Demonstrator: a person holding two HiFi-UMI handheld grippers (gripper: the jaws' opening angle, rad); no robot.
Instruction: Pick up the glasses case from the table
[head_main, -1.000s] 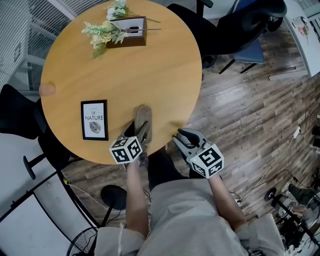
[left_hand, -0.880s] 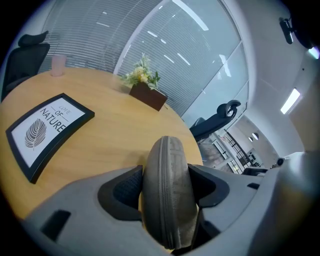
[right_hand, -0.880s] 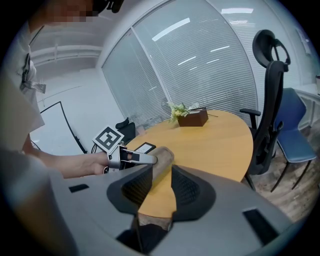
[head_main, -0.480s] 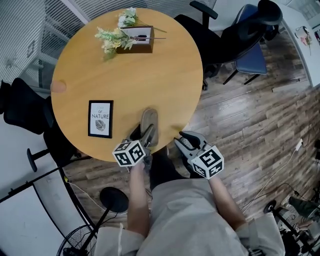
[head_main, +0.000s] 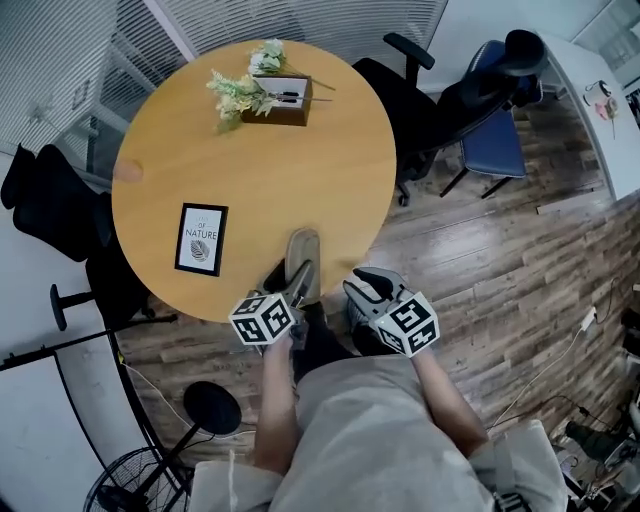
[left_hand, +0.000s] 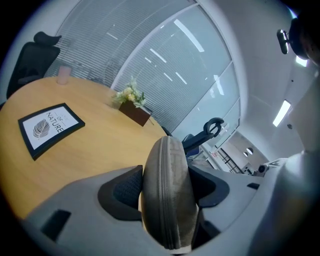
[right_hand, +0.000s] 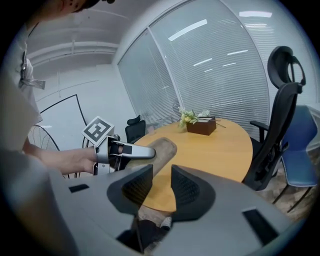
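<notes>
Left gripper (head_main: 290, 287) clenched on the near end of the tan glasses case (head_main: 303, 252), at the round table's (head_main: 250, 150) six o'clock edge. Right gripper (head_main: 365, 290), at its three o'clock, gapes empty. Gripped off-centre, the rounded shell might pivot or slip free
</notes>
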